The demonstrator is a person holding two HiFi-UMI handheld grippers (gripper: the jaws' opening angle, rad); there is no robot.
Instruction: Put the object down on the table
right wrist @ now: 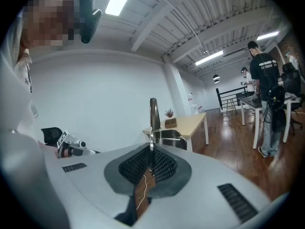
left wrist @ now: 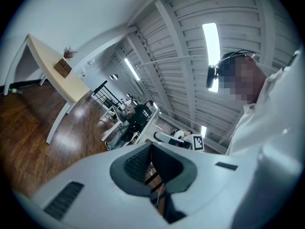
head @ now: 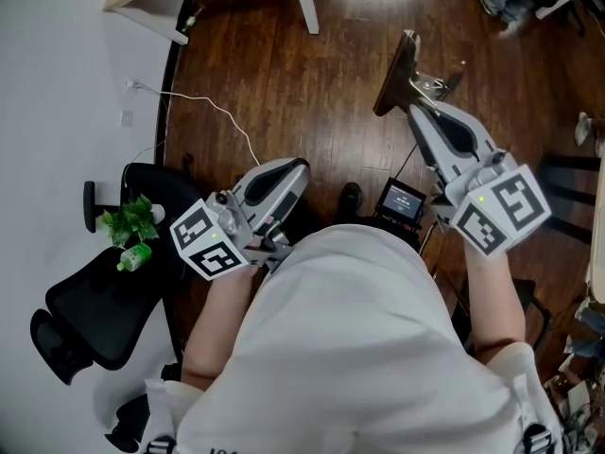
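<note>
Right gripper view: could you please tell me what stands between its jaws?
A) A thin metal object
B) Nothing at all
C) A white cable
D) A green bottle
A: the right gripper has its jaws shut on a thin metal object that sticks up past their tips.

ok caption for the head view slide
Over a wood floor, right gripper clamps a thin flat object; left gripper shut, empty.

Brown floor (head: 284, 83), black chair (head: 95, 301), green plant (head: 130, 220), brown-and-silver object (head: 395, 74).
</note>
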